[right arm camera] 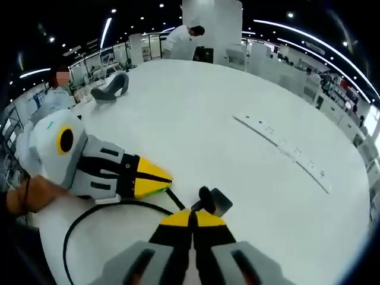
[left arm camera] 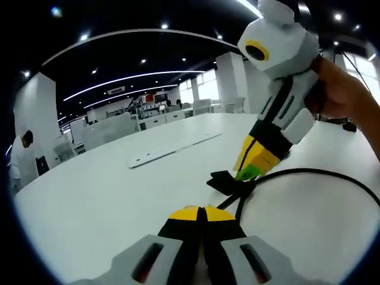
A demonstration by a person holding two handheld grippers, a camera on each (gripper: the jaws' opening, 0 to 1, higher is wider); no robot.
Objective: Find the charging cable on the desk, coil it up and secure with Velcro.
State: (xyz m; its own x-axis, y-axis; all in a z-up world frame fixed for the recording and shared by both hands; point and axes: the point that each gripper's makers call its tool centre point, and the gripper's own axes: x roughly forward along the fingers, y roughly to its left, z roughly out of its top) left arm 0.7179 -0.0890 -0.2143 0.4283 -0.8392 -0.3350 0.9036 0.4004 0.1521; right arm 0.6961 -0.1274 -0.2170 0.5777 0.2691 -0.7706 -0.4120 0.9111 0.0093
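Both hand-held grippers meet at the black cable on the white bench.
Left hand-held gripper (left arm camera: 202,212) and right hand-held gripper (right arm camera: 193,217) have jaws together, each on the charging cable (left arm camera: 309,173), which loops toward 3 o'clock; its Velcro tab (right arm camera: 215,200) lies at centre.

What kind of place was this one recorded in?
Most likely a large open-plan office: a big white table with a long white power strip set along it, rows of desks and chairs behind, strip lights on a dark ceiling, and people working in the background.
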